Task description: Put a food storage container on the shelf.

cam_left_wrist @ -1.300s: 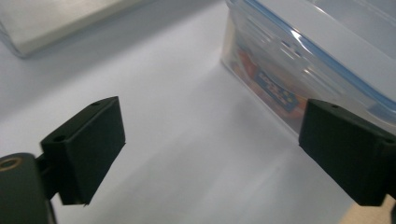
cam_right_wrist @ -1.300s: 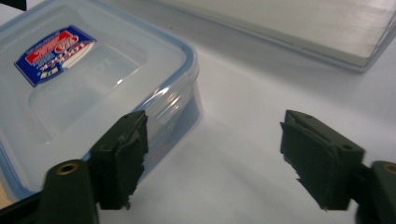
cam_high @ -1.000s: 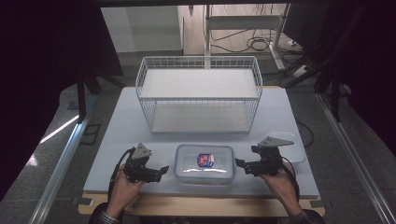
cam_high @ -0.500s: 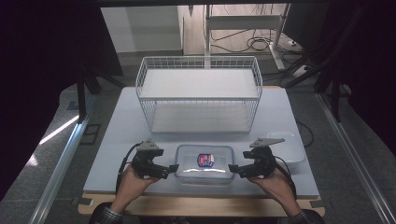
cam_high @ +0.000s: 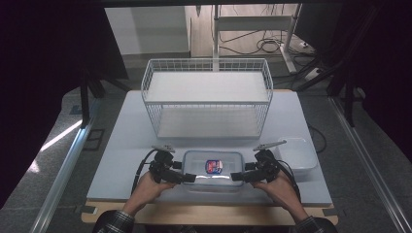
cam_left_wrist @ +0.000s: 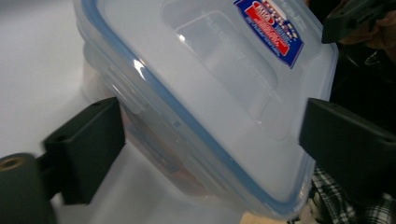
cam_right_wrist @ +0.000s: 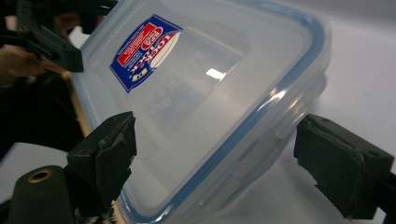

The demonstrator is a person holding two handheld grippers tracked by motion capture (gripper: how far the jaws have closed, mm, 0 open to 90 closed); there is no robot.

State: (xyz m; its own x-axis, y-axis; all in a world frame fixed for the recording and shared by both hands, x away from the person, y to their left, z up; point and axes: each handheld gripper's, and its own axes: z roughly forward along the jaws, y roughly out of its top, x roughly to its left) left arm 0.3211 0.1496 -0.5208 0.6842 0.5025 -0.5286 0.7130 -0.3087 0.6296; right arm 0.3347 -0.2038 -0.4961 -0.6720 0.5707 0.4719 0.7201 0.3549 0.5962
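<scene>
A clear plastic box (cam_high: 213, 169) with a blue-rimmed lid and a red and blue label lies on the white table (cam_high: 121, 141) near its front edge. My left gripper (cam_high: 187, 178) is at the box's left end and my right gripper (cam_high: 238, 176) at its right end. In the left gripper view the box (cam_left_wrist: 201, 70) lies between the jaws of my left gripper (cam_left_wrist: 210, 149), which stands open. In the right gripper view the jaws of my right gripper (cam_right_wrist: 215, 163) have just been closing a little. They straddle the box (cam_right_wrist: 210, 93), with a sliver of space at one pad.
A white wire basket rack (cam_high: 206, 97) with two levels stands behind the box at mid table. An open white tub (cam_high: 294, 154) sits just right of my right hand. The table's wooden front edge (cam_high: 209, 213) runs under the forearms.
Both grippers have moved inward from beside the box. Their jaws now reach around its two ends. The box has not moved.
</scene>
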